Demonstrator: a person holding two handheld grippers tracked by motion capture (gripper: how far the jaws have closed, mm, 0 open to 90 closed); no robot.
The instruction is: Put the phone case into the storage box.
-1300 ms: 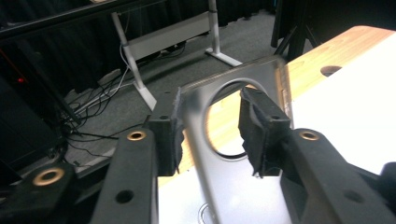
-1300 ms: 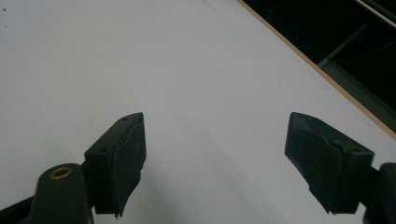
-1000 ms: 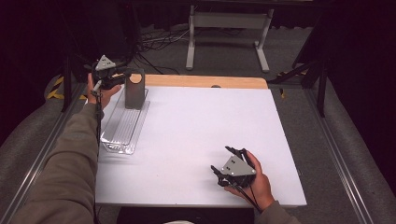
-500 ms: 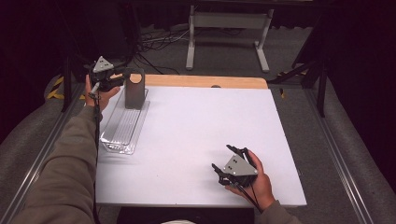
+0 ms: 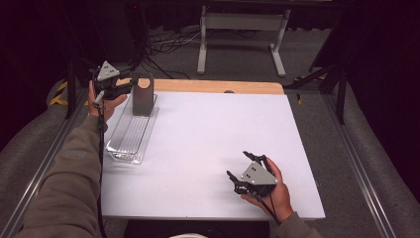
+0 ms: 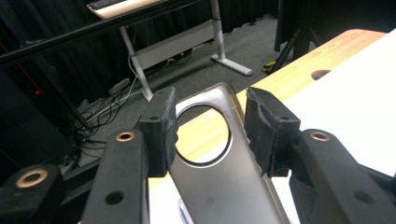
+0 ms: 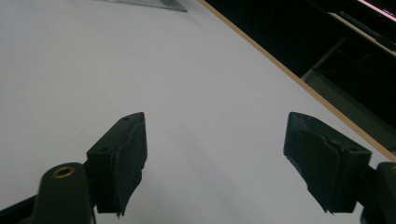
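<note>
A grey metal plate [image 5: 142,96] with a round hole near its top stands upright at the far end of a clear plastic tray [image 5: 123,154] on the left of the table. My left gripper [image 5: 128,88] reaches it from the left. In the left gripper view the plate [image 6: 224,186] runs up between the two pads, which press on its side edges at the hole, so the left gripper [image 6: 210,133] is shut on it. My right gripper [image 5: 239,166] rests low over the white table [image 5: 208,134] at the front right, and its jaws [image 7: 215,158] stand wide open with nothing between them.
A wooden strip [image 5: 218,86] runs along the table's far edge, with a dark hole in it. Beyond it are a white stand's legs [image 5: 237,29] and cables on the floor. Metal rails run along both sides of the table.
The left hand has shifted slightly at the plate, and the plate's top sits a little higher than before. The right gripper has stayed in place, open.
</note>
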